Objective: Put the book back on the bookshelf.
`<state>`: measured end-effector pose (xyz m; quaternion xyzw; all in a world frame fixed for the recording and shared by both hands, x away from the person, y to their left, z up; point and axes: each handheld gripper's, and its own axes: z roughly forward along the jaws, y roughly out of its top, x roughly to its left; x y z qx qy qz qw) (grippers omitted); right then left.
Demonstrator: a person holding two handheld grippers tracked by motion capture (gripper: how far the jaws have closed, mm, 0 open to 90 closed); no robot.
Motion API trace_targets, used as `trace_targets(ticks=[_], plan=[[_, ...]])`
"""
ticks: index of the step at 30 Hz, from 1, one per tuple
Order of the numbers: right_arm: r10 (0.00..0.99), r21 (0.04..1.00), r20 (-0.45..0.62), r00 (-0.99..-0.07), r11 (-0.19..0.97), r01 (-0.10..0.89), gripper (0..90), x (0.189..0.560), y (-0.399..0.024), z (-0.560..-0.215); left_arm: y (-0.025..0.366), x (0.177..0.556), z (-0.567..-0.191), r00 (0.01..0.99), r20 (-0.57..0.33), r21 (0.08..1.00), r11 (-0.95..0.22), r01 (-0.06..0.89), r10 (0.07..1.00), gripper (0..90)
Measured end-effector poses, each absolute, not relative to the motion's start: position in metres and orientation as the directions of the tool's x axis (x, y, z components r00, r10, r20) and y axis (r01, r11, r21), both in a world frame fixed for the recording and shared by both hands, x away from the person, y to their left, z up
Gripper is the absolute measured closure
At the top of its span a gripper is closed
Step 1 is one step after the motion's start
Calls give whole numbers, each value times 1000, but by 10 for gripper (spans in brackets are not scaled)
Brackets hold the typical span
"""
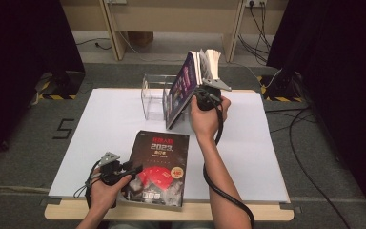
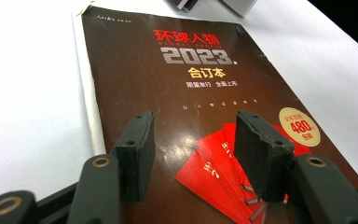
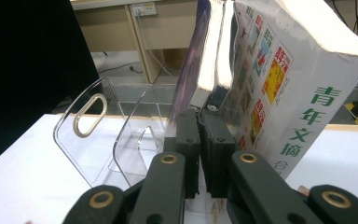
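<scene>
- Black jaws of the right gripper [image 3: 198,154] stand nearly together, clamped on a thin sheaf at the lower edge of the thick book [image 3: 279,88]; pinching a cover and a few pages rather than the whole block seems the only bite so narrow a gap allows.
- That book is lifted and tilted, its pages fanning open at the top, at about 12 o'clock on the tabletop [image 1: 267,143] in the high view, right beside the clear rack [image 1: 155,95]; my reading is that it is being stood into a slot.
- Rack dividers [image 3: 91,135] sit at 9 o'clock of the jaws in the right gripper view, so the book has to pass the nearest clear wall, which is hard to see and could catch a loose page.
- Left gripper [image 2: 193,154] holds its jaws apart with nothing pressed between them, poised over the lower part of the dark magazine [image 2: 177,93].
- Magazine lies flat at 6 o'clock on the tabletop, near the front edge, probably next for the rack.
- Left hand [image 1: 106,188] rests at the magazine's 8 o'clock corner, well apart from the rack.
- Around the tabletop: dark curtains [image 1: 24,62] at 9 and 3 o'clock, cables on the floor [image 1: 305,157] at 3 o'clock; neither hinders the work.
</scene>
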<state>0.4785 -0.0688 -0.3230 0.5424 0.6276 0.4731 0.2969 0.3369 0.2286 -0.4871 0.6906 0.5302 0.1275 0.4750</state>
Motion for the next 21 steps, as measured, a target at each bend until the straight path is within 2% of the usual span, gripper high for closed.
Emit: trace_targets(ticks=[5, 12, 21], plan=[[961, 916, 145, -237, -40, 399, 835, 478, -69, -323, 229, 337, -487, 406, -328, 792, 13, 610, 853, 474], [956, 916, 183, -230, -81, 394, 730, 472, -74, -326, 228, 337, -487, 406, -329, 792, 15, 611, 853, 474], [948, 910, 218, -233, -111, 400, 655, 482, -74, -324, 229, 337, -487, 404, -331, 791, 18, 611, 853, 474]])
